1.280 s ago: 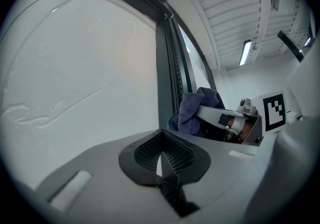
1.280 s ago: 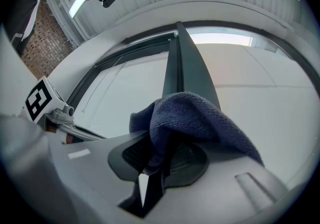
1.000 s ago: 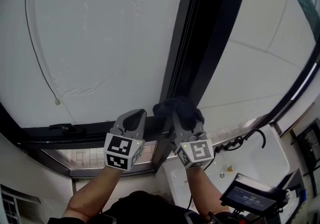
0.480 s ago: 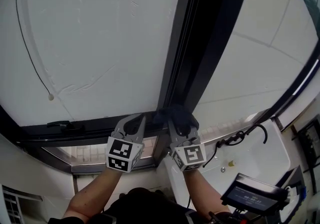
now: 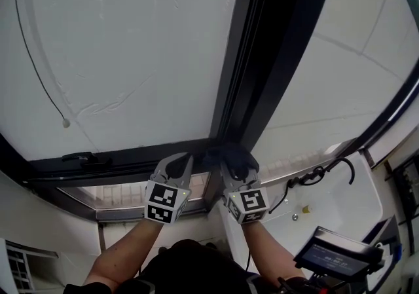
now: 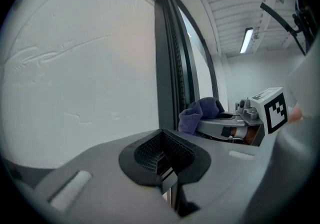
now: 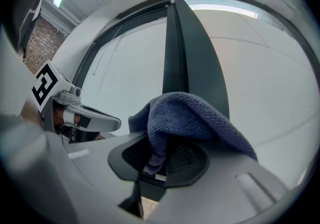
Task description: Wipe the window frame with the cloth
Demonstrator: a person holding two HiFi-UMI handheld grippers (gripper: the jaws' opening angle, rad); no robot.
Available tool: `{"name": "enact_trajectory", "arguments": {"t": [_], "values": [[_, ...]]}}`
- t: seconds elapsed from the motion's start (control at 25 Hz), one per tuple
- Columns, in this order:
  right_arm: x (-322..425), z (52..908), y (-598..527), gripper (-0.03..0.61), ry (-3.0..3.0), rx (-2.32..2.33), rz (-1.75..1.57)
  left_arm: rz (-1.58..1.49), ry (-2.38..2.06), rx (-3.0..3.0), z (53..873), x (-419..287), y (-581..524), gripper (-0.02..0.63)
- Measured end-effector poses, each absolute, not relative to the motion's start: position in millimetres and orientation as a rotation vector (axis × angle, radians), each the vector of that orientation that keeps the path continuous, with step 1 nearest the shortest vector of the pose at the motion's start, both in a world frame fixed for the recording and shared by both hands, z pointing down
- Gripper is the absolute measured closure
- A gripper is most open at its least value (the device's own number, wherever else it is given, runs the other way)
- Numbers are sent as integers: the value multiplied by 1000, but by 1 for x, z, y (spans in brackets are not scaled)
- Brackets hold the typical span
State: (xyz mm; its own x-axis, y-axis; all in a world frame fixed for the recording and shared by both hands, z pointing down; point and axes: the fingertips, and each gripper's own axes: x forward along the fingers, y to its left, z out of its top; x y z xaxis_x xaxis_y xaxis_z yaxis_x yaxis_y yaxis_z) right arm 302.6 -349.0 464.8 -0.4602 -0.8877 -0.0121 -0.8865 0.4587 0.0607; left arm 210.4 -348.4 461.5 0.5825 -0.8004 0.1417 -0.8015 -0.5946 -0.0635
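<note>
The dark window frame's upright bar (image 5: 262, 70) runs down to a dark bottom rail (image 5: 105, 163). A dark blue cloth (image 5: 230, 154) is pressed against the foot of that bar, and my right gripper (image 5: 233, 163) is shut on it. In the right gripper view the cloth (image 7: 192, 118) bulges out over the jaws of the right gripper (image 7: 160, 160), with the upright bar (image 7: 190, 53) right behind it. My left gripper (image 5: 175, 165) is just left of the cloth at the bottom rail. In its own view the left gripper (image 6: 162, 160) is shut with nothing in it, and the cloth (image 6: 200, 112) shows beside the bar (image 6: 167, 68).
A thin cord with a bead (image 5: 65, 124) hangs over the left pane. A latch (image 5: 82, 157) sits on the bottom rail. To the right are a white sill (image 5: 344, 204), a black cable (image 5: 321, 175) and a screen device (image 5: 337, 255).
Both grippers and the cloth have slid a little down the upright bar to its foot. The right gripper's hold on the cloth is unchanged.
</note>
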Motion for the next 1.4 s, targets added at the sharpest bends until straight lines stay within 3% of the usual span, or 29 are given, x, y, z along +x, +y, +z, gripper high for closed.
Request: {"name": "enact_trajectory", "arguments": {"t": [0.32, 1.4], "values": [[301, 518, -351, 508, -2595, 1552, 56, 330, -1404, 2728, 491, 204, -346, 620], [306, 533, -317, 508, -2637, 1496, 133, 255, -1382, 2689, 508, 214, -323, 620]]}}
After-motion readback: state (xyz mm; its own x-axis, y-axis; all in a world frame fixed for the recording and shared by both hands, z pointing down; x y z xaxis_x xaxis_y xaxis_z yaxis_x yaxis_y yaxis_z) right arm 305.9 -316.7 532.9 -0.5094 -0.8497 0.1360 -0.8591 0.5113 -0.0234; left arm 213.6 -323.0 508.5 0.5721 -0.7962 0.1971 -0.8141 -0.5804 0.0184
